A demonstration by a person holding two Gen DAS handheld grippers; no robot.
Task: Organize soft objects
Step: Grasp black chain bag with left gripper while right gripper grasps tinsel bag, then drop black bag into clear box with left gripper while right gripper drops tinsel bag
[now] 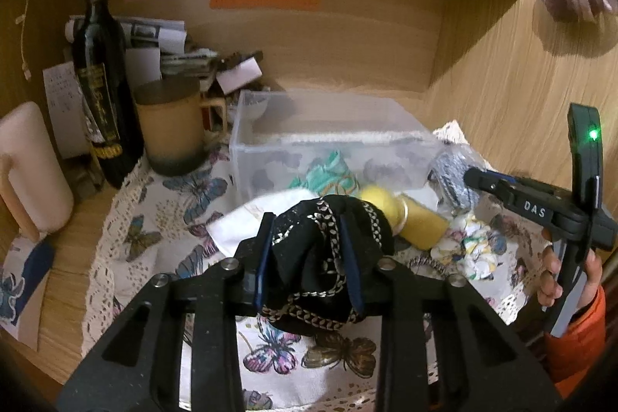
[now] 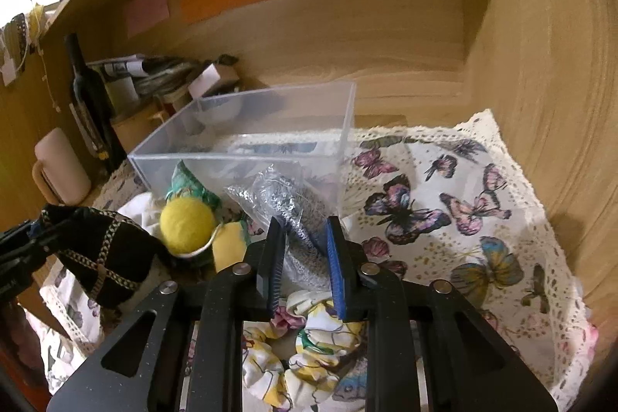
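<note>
My left gripper is shut on a black cloth with gold trim, lifted above the butterfly cloth; it also shows in the right wrist view. My right gripper is shut on a silvery mesh item in a plastic bag, seen from the left wrist view too. A clear plastic box stands behind. A yellow ball, a yellow soft piece, a teal cloth and a floral scrunchie lie in front of the box.
A butterfly-print tablecloth covers the desk. A dark bottle, a lidded mug, a pink jug and stacked papers stand at the left. Wooden walls close the back and right.
</note>
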